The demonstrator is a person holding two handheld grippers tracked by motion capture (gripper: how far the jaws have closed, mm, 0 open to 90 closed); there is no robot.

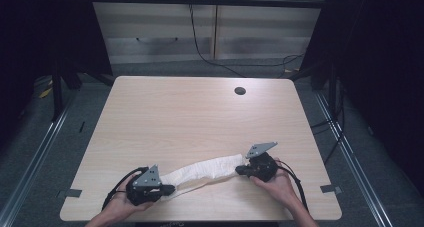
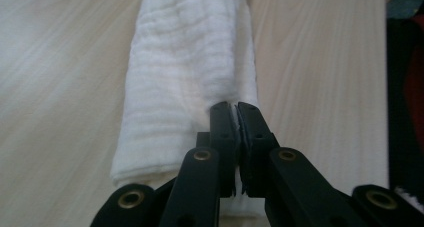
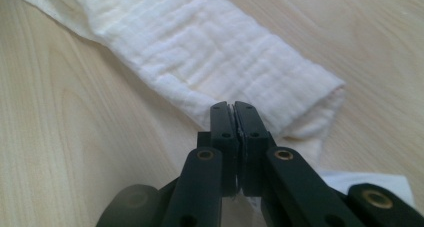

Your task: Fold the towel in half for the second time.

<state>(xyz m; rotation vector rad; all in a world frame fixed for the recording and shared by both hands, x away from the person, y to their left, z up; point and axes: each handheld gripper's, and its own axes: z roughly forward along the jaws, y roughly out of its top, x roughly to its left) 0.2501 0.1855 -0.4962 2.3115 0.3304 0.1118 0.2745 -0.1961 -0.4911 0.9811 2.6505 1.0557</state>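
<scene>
Where the table (image 1: 200, 117) runs bare beyond, both tongs (image 1: 170, 189) (image 1: 239, 170) pinching the white cloth's (image 1: 207, 169) ends near its front edge.

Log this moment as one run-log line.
left gripper: shut on white cloth | right gripper: shut on white cloth | cloth: rolled, on table

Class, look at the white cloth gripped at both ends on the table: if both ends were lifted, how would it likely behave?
The white cloth would probably sag in the middle: it is soft, creased and loosely folded. It looks light for its size, being thin and gauzy. The left tool and right tool each pinch only an edge, so layers might unfold.
</scene>
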